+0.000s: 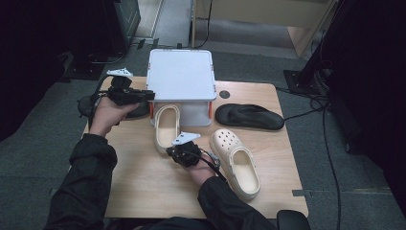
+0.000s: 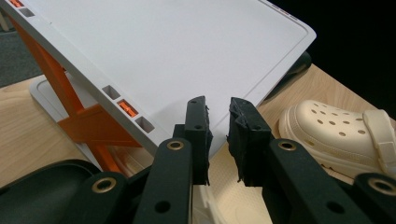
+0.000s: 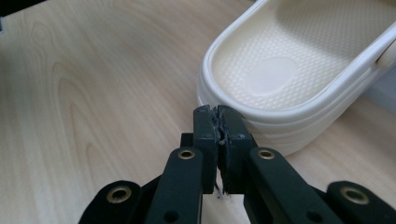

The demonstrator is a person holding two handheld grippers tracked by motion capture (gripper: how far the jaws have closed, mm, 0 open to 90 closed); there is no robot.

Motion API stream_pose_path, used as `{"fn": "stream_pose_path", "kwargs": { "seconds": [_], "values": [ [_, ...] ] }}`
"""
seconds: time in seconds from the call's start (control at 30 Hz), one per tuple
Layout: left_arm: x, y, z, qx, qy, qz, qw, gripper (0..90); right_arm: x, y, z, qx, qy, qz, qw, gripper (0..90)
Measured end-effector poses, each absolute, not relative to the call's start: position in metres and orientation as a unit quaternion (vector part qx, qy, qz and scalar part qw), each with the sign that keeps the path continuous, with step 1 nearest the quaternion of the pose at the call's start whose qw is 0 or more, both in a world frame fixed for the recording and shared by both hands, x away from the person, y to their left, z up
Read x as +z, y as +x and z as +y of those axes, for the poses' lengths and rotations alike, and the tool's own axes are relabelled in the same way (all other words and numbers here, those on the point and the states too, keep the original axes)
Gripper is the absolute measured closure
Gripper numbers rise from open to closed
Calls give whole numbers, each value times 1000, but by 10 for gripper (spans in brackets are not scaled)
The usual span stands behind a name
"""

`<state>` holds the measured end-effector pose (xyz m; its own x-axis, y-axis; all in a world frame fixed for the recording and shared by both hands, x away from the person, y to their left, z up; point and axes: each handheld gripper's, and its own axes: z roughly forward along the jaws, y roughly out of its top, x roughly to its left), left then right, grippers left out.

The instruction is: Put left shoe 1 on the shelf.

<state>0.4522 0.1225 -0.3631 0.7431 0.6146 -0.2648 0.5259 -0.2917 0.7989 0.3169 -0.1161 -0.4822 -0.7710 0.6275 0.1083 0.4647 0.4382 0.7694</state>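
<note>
A white two-level rack (image 1: pixel 181 74) with orange legs stands at the back middle of the wooden table (image 1: pixel 143 182). One cream clog (image 1: pixel 166 125) lies with its toe under the rack. A second cream clog (image 1: pixel 235 163) lies to its right. My left gripper (image 1: pixel 149 95) hovers at the rack's left edge. In the left gripper view its jaws (image 2: pixel 218 105) are all but shut, nothing between them, over the rack top (image 2: pixel 163 51). My right gripper (image 1: pixel 172 151) sits at the first clog's heel. Its pads (image 3: pixel 218 112) meet, empty, just in front of the heel rim (image 3: pixel 271 70).
A black sandal (image 1: pixel 249 116) lies right of the rack. Another black sandal (image 1: pixel 136 110) lies under my left hand, and shows dark at the bottom left of the left gripper view (image 2: pixel 42 186). Cables run over the floor at the right (image 1: pixel 325 124).
</note>
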Motion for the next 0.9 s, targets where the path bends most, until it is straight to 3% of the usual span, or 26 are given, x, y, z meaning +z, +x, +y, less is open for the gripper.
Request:
{"fn": "stream_pose_path", "kwargs": {
  "seconds": [0.63,0.9],
  "values": [
    [-363,453,123,43,801,357,478,781,-478,364,-105,416,339,835,120,855],
    [-363,453,123,44,801,358,479,780,-479,384,-104,420,353,829,110,847]
  ]
}}
